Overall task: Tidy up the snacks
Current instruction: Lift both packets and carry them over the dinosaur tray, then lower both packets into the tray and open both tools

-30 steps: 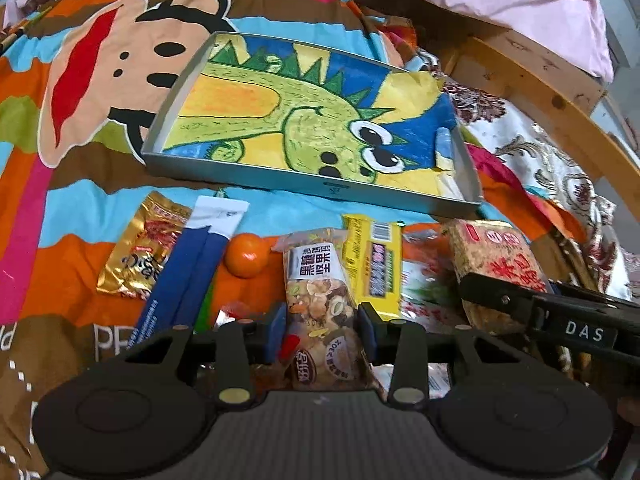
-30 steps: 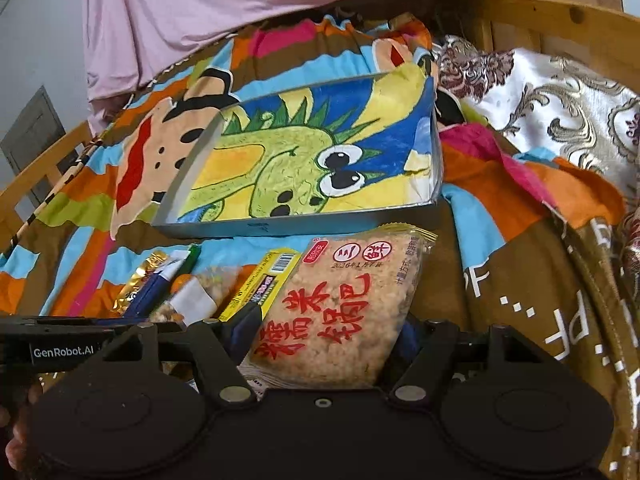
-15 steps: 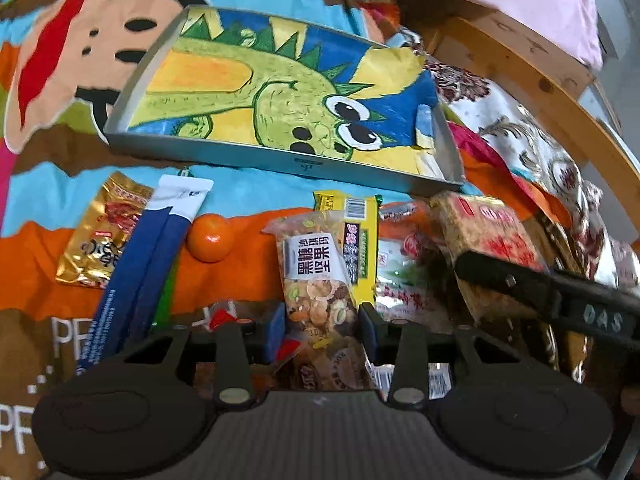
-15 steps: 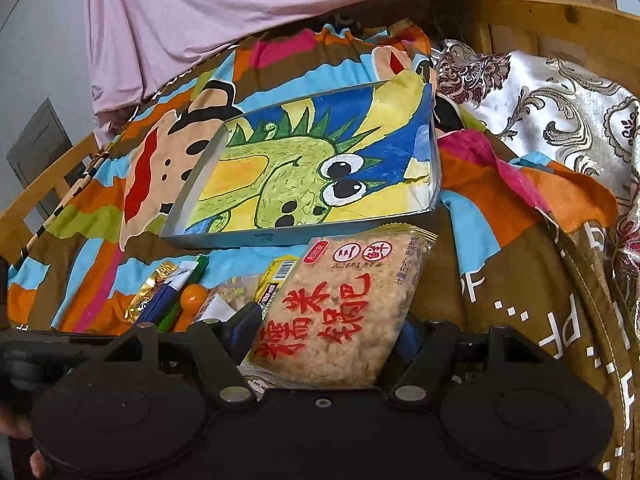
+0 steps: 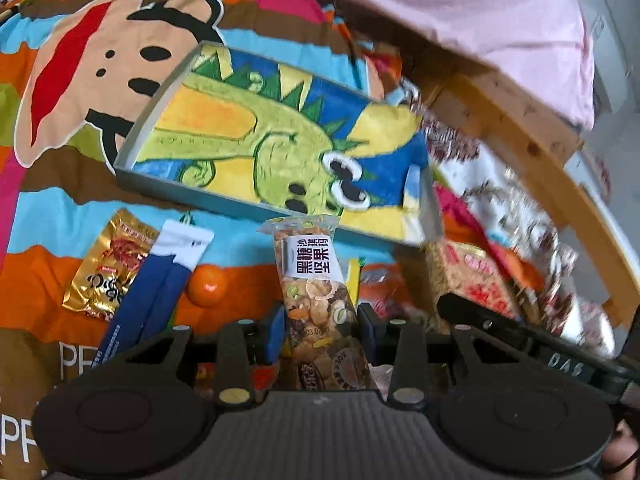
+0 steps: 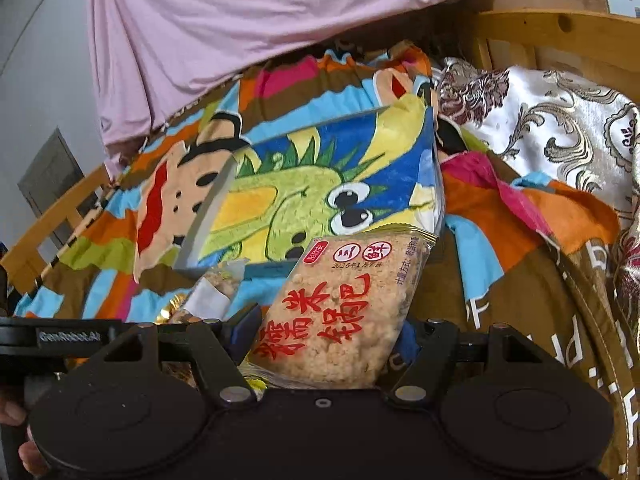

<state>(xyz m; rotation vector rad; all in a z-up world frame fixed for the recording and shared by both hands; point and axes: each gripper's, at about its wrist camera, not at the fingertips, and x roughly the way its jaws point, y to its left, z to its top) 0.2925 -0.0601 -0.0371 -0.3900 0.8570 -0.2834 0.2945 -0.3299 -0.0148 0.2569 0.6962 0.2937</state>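
Note:
My left gripper (image 5: 320,328) is shut on a clear nut-mix packet (image 5: 316,292) with a white label and holds it raised above the blanket, just short of the dinosaur-print tray (image 5: 280,152). My right gripper (image 6: 332,332) is shut on a rice-cracker packet (image 6: 340,308) with red characters, lifted in front of the same tray (image 6: 320,192). The right gripper's arm (image 5: 532,344) crosses the left wrist view at the right. The nut-mix packet also shows in the right wrist view (image 6: 216,288).
On the cartoon blanket (image 5: 60,208) lie a gold packet (image 5: 104,268), a blue-and-white packet (image 5: 156,280) and an orange (image 5: 206,286). More snacks (image 5: 384,280) lie behind the left gripper. A wooden bed rail (image 5: 540,176) and patterned cloth (image 6: 560,128) stand at the right.
Both grippers have lifted their packets off the blanket and moved toward the tray. The nut-mix packet now stands upright, clear of the yellow packet and other snacks.

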